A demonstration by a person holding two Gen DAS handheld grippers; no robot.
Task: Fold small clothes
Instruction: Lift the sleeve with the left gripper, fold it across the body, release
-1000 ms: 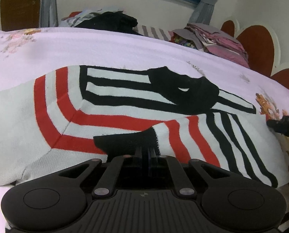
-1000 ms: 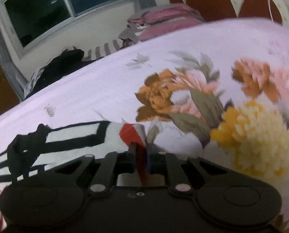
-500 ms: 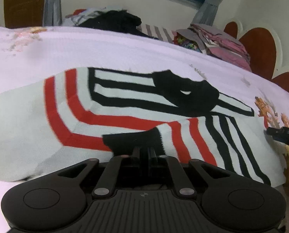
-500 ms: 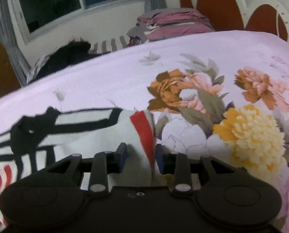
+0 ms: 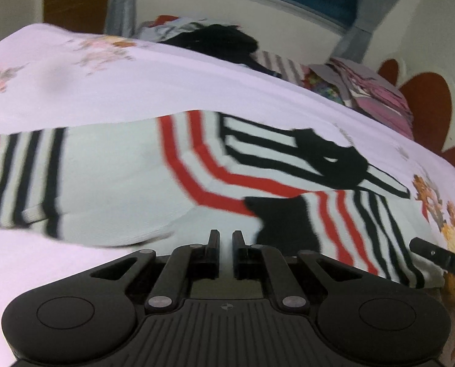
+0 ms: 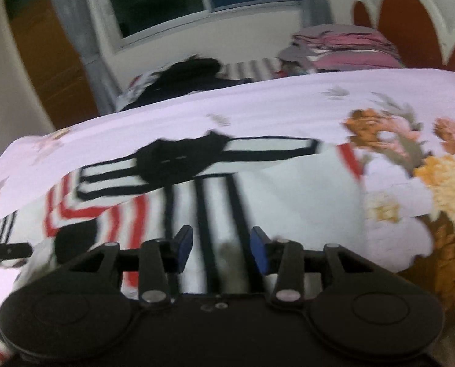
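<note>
A white knit sweater (image 5: 120,177) with red and black stripes lies spread on the pink floral bedsheet (image 5: 74,91). Its black collar (image 5: 328,159) points to the far side. One sleeve is folded across the body, ending in a black cuff (image 5: 285,223). My left gripper (image 5: 225,238) is shut to a thin slit with nothing in it, just left of that cuff. My right gripper (image 6: 221,241) hovers over the black-striped part of the sweater (image 6: 288,198). Its jaws are opening, and the blue pads (image 6: 259,244) stand clear of the cloth. Its tip shows as the right gripper (image 5: 441,258) at the sweater's right edge.
Along the bed's far edge lie a dark clothes pile (image 5: 215,42) and a folded pink stack (image 5: 377,94), also visible as the pink stack (image 6: 343,46). A red scalloped headboard (image 5: 426,98) rises to the right. A window and a wooden door stand behind the bed.
My left gripper let the black cuff go and slid left off it. My right gripper released the red-edged hem, widened its jaws and swung left over the sweater.
</note>
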